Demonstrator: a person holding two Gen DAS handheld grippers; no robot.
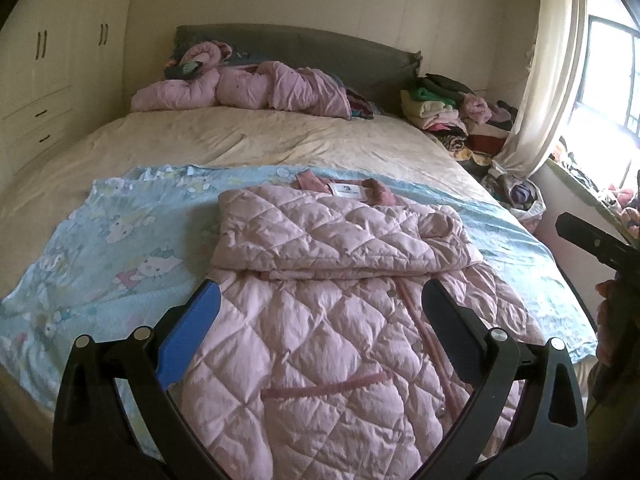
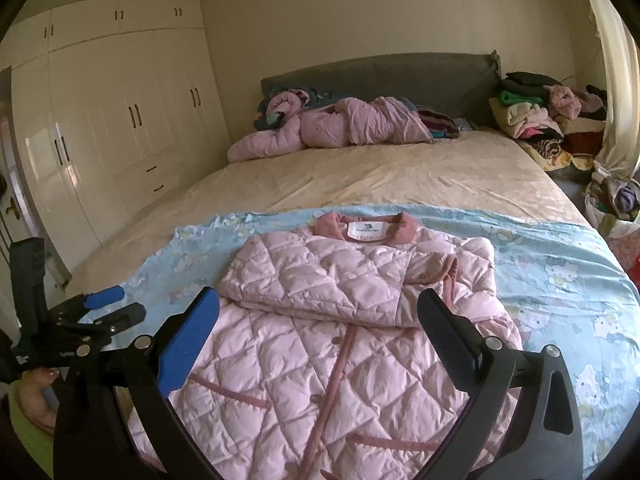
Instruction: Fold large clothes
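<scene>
A pink quilted jacket (image 1: 332, 300) lies front up on a light blue cartoon-print sheet (image 1: 120, 240) at the foot of the bed, its sleeves folded across the chest below the collar. It also shows in the right wrist view (image 2: 340, 320). My left gripper (image 1: 320, 300) is open and empty, above the jacket's lower half. My right gripper (image 2: 318, 312) is open and empty, above the same jacket. The left gripper (image 2: 112, 304) also shows at the left of the right wrist view, open. Part of the right gripper's body (image 1: 592, 240) shows at the right edge of the left wrist view.
A crumpled pink garment (image 2: 332, 128) lies by the grey headboard (image 2: 380, 76). A pile of mixed clothes (image 2: 540, 120) sits at the far right of the bed. White wardrobes (image 2: 100, 120) stand to the left. A curtain and window (image 1: 580, 80) are to the right.
</scene>
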